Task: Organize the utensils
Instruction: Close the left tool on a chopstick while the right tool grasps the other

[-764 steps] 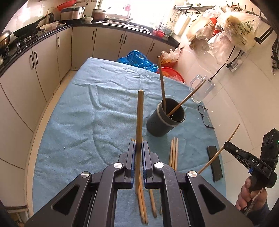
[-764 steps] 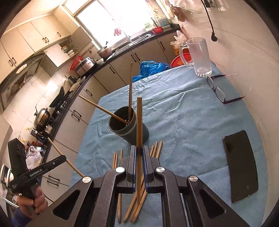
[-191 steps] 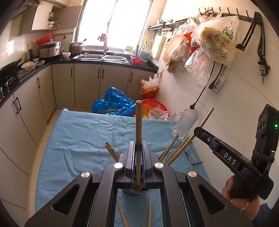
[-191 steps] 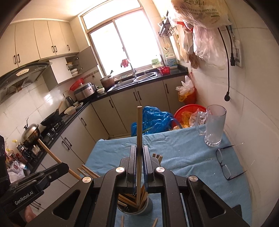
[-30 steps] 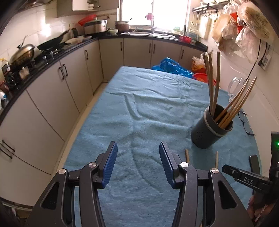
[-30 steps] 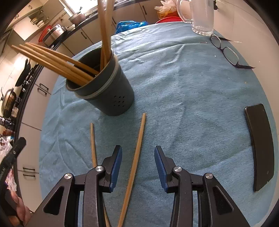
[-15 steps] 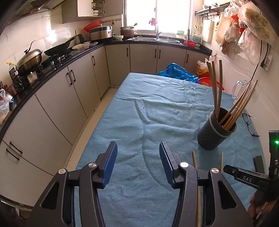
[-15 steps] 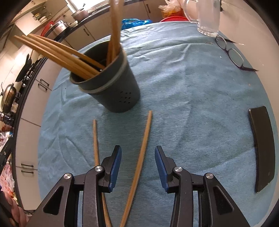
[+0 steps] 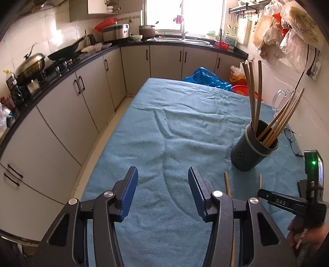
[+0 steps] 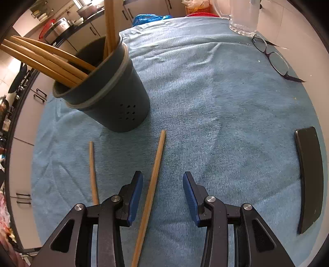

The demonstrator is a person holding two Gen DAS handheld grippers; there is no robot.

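Observation:
A dark grey utensil holder (image 10: 115,102) (image 9: 249,153) stands on the blue cloth with several wooden chopsticks (image 10: 47,59) (image 9: 255,98) leaning in it. Two loose chopsticks lie on the cloth in front of it: one (image 10: 152,191) runs between the jaws of my right gripper (image 10: 162,189), the other (image 10: 93,174) lies just left of it. Both show in the left wrist view (image 9: 226,183) (image 9: 260,182). My right gripper is open, low over the cloth. My left gripper (image 9: 163,188) is open and empty, above the cloth left of the holder.
A black phone (image 10: 309,176) lies at the table's right edge. Glasses (image 10: 273,57) and a glass mug (image 10: 243,14) sit at the far right by the wall. Kitchen cabinets (image 9: 61,115) run along the left beyond the table edge.
My right gripper has moved forward and lower, so one loose chopstick now lies between its open jaws. My left gripper has drawn back and risen a little. Both stay open.

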